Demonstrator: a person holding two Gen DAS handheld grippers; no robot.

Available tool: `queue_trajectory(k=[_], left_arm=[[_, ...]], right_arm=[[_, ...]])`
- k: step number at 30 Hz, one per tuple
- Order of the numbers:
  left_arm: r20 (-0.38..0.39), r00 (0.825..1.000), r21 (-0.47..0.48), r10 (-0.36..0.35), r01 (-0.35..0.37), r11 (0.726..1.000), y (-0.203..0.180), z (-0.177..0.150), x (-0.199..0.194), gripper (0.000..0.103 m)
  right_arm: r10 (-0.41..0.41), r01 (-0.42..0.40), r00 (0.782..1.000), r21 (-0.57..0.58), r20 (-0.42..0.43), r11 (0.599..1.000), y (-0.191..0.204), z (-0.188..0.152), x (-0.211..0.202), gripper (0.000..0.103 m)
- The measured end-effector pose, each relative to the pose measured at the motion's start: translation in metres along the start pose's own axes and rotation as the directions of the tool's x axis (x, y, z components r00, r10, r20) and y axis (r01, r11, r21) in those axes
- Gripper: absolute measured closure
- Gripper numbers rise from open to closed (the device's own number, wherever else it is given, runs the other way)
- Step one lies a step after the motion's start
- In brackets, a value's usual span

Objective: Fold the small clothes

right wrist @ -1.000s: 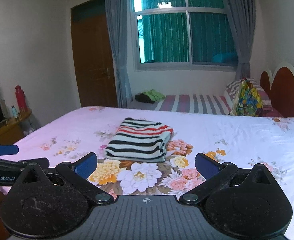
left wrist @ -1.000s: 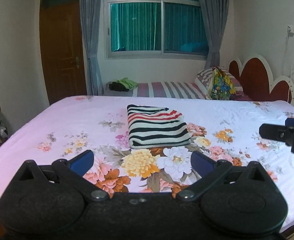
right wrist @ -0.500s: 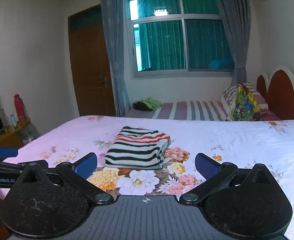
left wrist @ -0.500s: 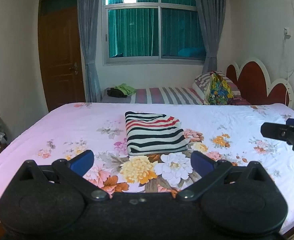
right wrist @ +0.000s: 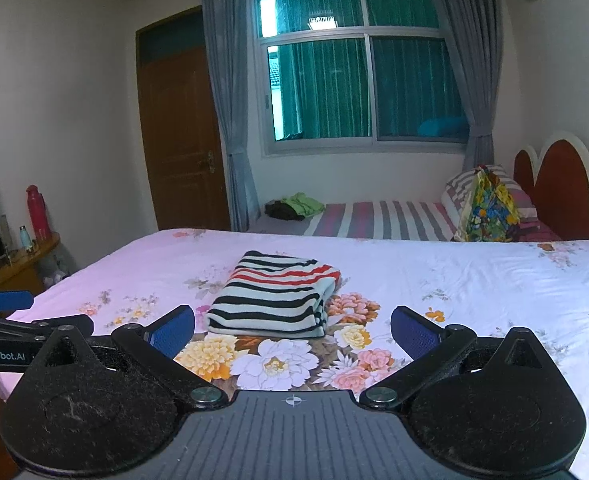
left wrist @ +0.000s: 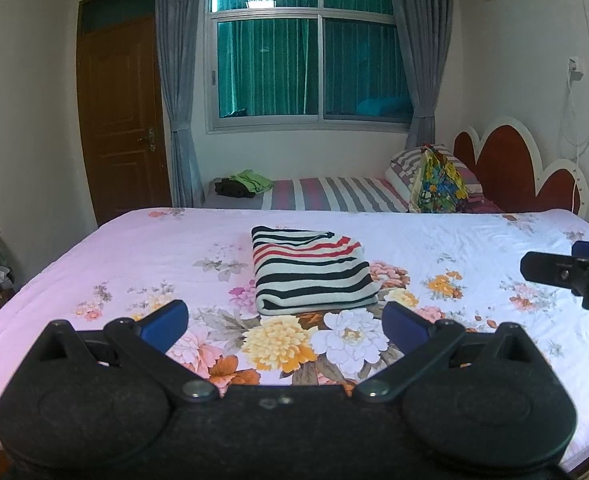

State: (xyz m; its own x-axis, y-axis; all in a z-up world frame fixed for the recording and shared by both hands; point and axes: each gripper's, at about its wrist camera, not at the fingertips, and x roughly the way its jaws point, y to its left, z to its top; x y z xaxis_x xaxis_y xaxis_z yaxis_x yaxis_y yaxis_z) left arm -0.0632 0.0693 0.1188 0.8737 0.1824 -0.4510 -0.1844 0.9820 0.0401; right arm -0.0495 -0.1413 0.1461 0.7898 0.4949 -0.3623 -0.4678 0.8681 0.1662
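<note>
A folded garment with black, white and red stripes [left wrist: 312,270] lies flat on the floral bed sheet [left wrist: 134,256]; it also shows in the right wrist view [right wrist: 274,300]. My left gripper [left wrist: 286,320] is open and empty, held back from the garment above the bed's near edge. My right gripper [right wrist: 292,328] is open and empty, also short of the garment. The right gripper shows at the right edge of the left wrist view [left wrist: 566,270], and the left gripper at the left edge of the right wrist view [right wrist: 10,316].
A second bed with a striped cover [left wrist: 334,194] stands behind, holding dark and green clothes [left wrist: 244,184] and a colourful bag [left wrist: 438,182]. A red headboard [left wrist: 510,168] is at the right. A side table with bottles [right wrist: 34,216] stands at the left.
Both grippers have drawn back and tilted up a little, so the folded garment sits farther off and lower in both views. The garment has not moved.
</note>
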Motion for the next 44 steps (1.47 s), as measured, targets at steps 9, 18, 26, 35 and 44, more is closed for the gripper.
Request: queue_trajectory(k=[9, 18, 26, 35, 44], left_arm=[[0.005, 1.000, 0.004, 0.003, -0.003, 1.000, -0.001, -0.001, 0.003, 0.001], [0.007, 1.000, 0.002, 0.008, -0.008, 1.000, -0.007, -0.003, 0.002, 0.001], [0.006, 1.000, 0.002, 0.012, -0.012, 1.000, -0.008, -0.003, 0.004, 0.001], [0.018, 1.000, 0.023, 0.011, -0.012, 1.000, -0.012, -0.005, 0.006, 0.001], [0.029, 1.000, 0.013, 0.001, -0.002, 1.000, -0.009, -0.004, 0.006, 0.001]], right_arm=[[-0.004, 0.004, 1.000, -0.006, -0.001, 1.000, -0.004, 0.000, 0.000, 0.000], [0.003, -0.003, 1.000, -0.009, -0.005, 1.000, -0.009, 0.001, -0.001, 0.000], [0.003, -0.003, 1.000, -0.011, -0.017, 1.000, -0.017, 0.000, 0.000, 0.000], [0.006, -0.006, 1.000, -0.010, -0.020, 1.000, -0.021, -0.001, 0.000, 0.000], [0.024, -0.024, 0.999, -0.017, -0.035, 1.000, -0.023, -0.002, 0.004, 0.000]])
